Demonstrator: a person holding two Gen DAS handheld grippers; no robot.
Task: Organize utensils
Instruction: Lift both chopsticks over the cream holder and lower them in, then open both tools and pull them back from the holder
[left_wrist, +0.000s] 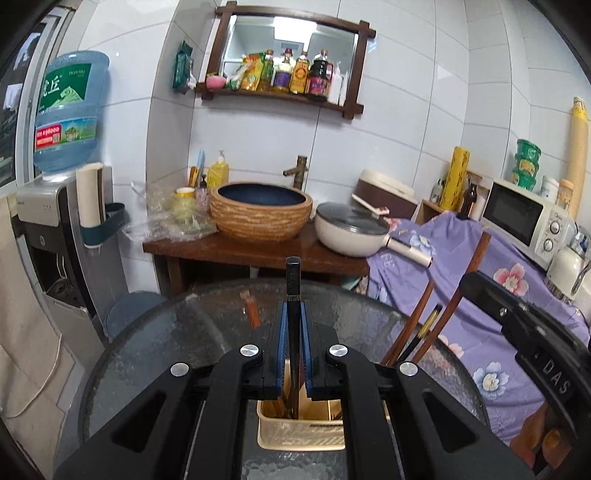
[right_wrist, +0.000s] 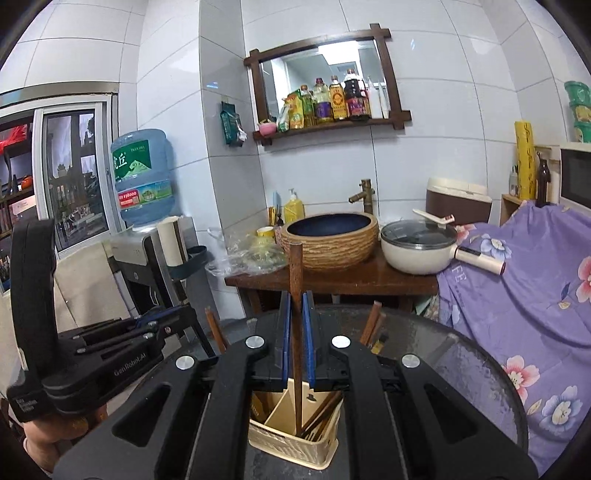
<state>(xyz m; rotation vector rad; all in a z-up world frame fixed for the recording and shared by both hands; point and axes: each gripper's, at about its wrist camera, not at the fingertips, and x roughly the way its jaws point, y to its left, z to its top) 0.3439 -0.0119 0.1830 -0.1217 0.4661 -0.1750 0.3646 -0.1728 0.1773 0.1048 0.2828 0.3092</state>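
My left gripper (left_wrist: 293, 306) is shut on a black chopstick (left_wrist: 293, 280) that stands upright, its lower end reaching into the beige utensil holder (left_wrist: 295, 432) below. My right gripper (right_wrist: 296, 295) is shut on a brown chopstick (right_wrist: 295, 266), also upright, with its lower end inside the same utensil holder (right_wrist: 291, 443). Several more brown chopsticks (right_wrist: 321, 413) lean in the holder's right compartment. The holder stands on a round glass table (right_wrist: 461, 373). Each gripper shows in the other's view: the right gripper (left_wrist: 476, 284) at the right, the left gripper (right_wrist: 184, 314) at the left.
Behind the glass table (left_wrist: 166, 350) is a wooden counter (left_wrist: 240, 251) with a woven basin (left_wrist: 260, 212) and a lidded white pan (left_wrist: 351, 230). A water dispenser (left_wrist: 55, 221) stands at the left. At the right, a purple floral cloth (left_wrist: 480, 325) lies under a microwave (left_wrist: 524, 218).
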